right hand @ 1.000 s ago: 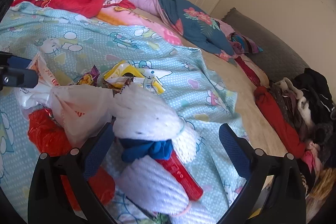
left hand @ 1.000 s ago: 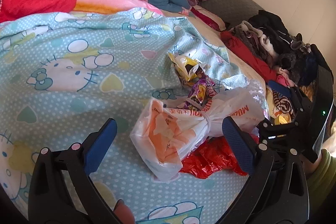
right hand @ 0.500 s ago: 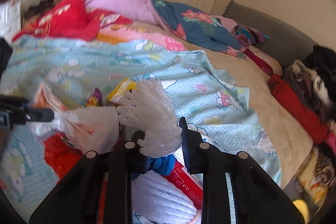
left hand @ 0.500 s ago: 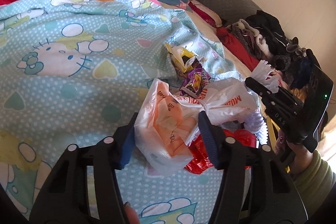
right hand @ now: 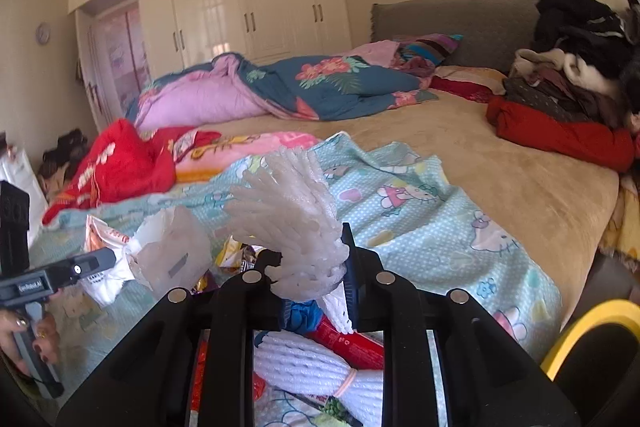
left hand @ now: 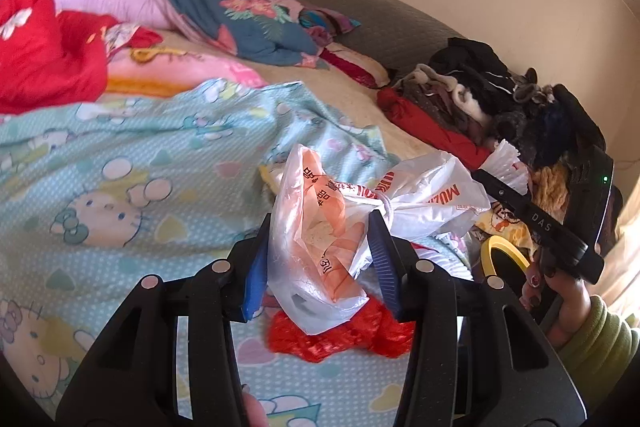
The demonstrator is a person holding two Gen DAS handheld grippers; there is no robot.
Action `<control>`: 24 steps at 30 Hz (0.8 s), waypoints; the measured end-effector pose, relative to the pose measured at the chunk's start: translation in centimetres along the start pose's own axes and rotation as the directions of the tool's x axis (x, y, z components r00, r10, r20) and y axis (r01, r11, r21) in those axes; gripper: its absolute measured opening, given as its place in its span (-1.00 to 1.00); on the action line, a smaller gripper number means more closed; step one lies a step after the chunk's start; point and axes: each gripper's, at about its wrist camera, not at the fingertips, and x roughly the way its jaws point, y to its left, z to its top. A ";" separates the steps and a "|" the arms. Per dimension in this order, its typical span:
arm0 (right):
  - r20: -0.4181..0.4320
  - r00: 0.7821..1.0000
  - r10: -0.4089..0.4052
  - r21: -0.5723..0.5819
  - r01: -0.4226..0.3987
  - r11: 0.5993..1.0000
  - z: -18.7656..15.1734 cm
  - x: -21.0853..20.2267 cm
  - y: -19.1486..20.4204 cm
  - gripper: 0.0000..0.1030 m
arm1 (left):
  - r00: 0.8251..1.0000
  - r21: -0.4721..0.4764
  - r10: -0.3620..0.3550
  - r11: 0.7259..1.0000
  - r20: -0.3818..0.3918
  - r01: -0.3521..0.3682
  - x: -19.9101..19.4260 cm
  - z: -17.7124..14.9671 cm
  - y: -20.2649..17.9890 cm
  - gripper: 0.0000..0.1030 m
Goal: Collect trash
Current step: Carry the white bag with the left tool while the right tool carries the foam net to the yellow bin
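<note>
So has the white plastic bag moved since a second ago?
Yes. The white plastic bag, clamped in the left gripper, has risen off the Hello Kitty sheet; the red bag stayed down.

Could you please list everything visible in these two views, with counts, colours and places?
Tied plastic bag: one, white and orange, between the left tongs.
Foam net: one, white, between the right tongs.
Crumpled bag: one, red, on the sheet under the tied bag.
Foam bundle: one, white, below the right tongs.
Sheet: one, light blue cartoon print, on the bed.
Clothes pile: one, dark and red, by the headboard.
Bin rim: one, yellow, lower right.
Left tongs: shut on the tied bag.
Right tongs: shut on the foam net.
</note>
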 end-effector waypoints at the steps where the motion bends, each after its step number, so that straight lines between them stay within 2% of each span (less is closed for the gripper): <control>1: 0.008 1.000 0.002 0.019 -0.002 1.000 0.1 -0.6 -0.4 -0.61 | 1.000 0.010 -0.004 1.000 0.000 0.004 0.0 0.2 -0.5 -0.26; 16: 0.081 0.989 -0.122 0.142 0.110 0.984 -0.6 -10.5 -6.1 -0.61 | 0.997 0.164 -0.069 0.984 -0.034 0.074 2.3 1.3 -9.9 -0.26; 24: 0.104 0.979 -0.176 0.191 0.154 0.970 -1.4 -14.2 -8.4 -0.61 | 0.994 0.217 -0.093 0.971 -0.052 0.102 3.4 0.9 -13.9 -0.26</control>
